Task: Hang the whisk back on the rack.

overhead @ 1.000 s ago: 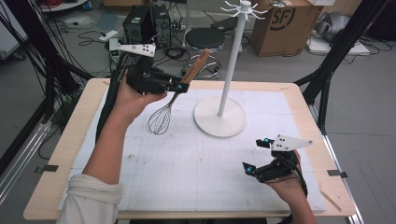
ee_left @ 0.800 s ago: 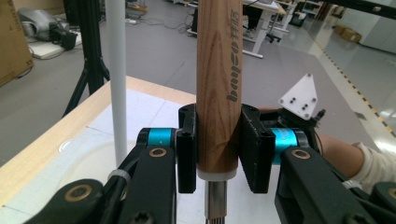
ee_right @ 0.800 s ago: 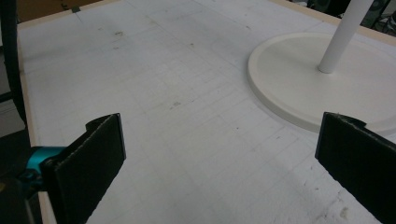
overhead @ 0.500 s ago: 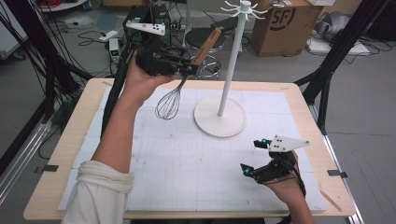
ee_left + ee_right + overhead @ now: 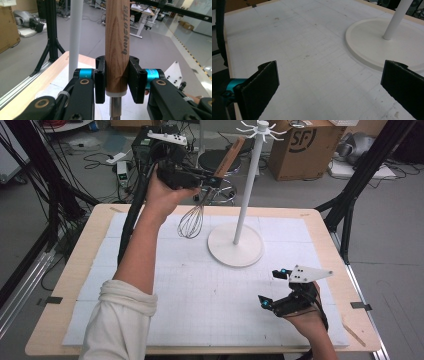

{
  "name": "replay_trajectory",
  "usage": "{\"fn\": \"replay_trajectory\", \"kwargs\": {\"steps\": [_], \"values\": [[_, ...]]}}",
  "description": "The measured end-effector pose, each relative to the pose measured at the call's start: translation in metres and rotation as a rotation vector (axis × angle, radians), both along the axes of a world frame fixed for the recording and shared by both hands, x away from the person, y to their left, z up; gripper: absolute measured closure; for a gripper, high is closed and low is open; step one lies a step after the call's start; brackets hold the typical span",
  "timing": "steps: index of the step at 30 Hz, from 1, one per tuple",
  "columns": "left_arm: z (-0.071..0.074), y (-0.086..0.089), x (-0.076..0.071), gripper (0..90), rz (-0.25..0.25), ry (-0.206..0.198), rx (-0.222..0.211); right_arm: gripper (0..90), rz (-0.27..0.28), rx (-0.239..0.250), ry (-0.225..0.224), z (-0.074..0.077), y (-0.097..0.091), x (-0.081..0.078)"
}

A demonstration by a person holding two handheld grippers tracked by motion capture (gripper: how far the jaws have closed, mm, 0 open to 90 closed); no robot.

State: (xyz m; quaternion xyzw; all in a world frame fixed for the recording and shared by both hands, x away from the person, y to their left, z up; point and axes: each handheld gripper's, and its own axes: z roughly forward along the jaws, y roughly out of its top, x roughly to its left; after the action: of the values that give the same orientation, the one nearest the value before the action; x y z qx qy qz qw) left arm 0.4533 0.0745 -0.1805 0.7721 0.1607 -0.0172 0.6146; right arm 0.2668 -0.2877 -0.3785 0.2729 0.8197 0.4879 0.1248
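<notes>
Left gripper (image 5: 116, 82): we clamp the wooden-handled wire whisk (image 5: 192, 220) by its handle, beside the white pole stand (image 5: 235, 245).
Right gripper (image 5: 332, 87): we hold it wide open, empty, over the white gridded mat (image 5: 200, 290).

Your left tool (image 5: 116, 82) has matt black plastic jaws with glossy blue metal collars and brass-coloured rivets. The whisk (image 5: 192, 220) it clamps has a smooth varnished wooden handle (image 5: 117, 45) with visible grain and dark printed lettering, a white collar below it, and shiny thin metal wires. The stand (image 5: 235, 245) at the far middle looks like smooth, matt white painted metal or plastic. Your counter (image 5: 65, 285) has a pale wood edge under a white, matt gridded mat (image 5: 312, 62), faintly scuffed. Your right tool's (image 5: 332, 85) pads look rough, matt black.
</notes>
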Motion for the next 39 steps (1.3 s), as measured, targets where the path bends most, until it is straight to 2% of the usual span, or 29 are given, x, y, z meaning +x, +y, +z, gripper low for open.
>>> {"fn": "replay_trajectory", "kwargs": {"steps": [5,8,11,14,17,23,30,34,39], "values": [[0.006,-0.003,0.009,70.5,0.001,-0.002,-0.036,0.6,-0.003,0.007,0.008,-0.001,-0.001,-0.001],[0.009,-0.006,0.013,70.5,0.003,-0.007,-0.027,0.6,-0.002,0.006,0.008,-0.001,-0.001,-0.001],[0.011,-0.011,0.014,70.5,-0.01,-0.014,-0.037,0.6,-0.003,0.006,0.006,-0.001,-0.001,0.0],[0.011,-0.015,0.016,70.5,0.0,-0.011,-0.006,0.6,-0.007,0.01,0.013,-0.002,-0.002,0.002],[0.01,-0.019,0.018,70.5,0.002,-0.011,0.004,0.6,-0.002,0.006,0.017,-0.003,0.0,0.002],[0.006,-0.021,0.023,70.5,0.017,0.002,-0.003,0.6,-0.004,0.013,0.017,-0.003,-0.003,0.001],[0.001,-0.029,0.027,70.5,0.024,0.019,0.018,0.6,-0.006,0.014,0.016,-0.003,-0.004,0.0],[-0.002,-0.037,0.029,70.3,0.048,0.004,0.095,0.6,-0.004,0.011,0.018,-0.004,-0.003,0.0],[-0.003,-0.045,0.03,69.6,0.051,-0.008,0.109,0.6,-0.008,0.013,0.015,-0.004,-0.005,0.001]]}}
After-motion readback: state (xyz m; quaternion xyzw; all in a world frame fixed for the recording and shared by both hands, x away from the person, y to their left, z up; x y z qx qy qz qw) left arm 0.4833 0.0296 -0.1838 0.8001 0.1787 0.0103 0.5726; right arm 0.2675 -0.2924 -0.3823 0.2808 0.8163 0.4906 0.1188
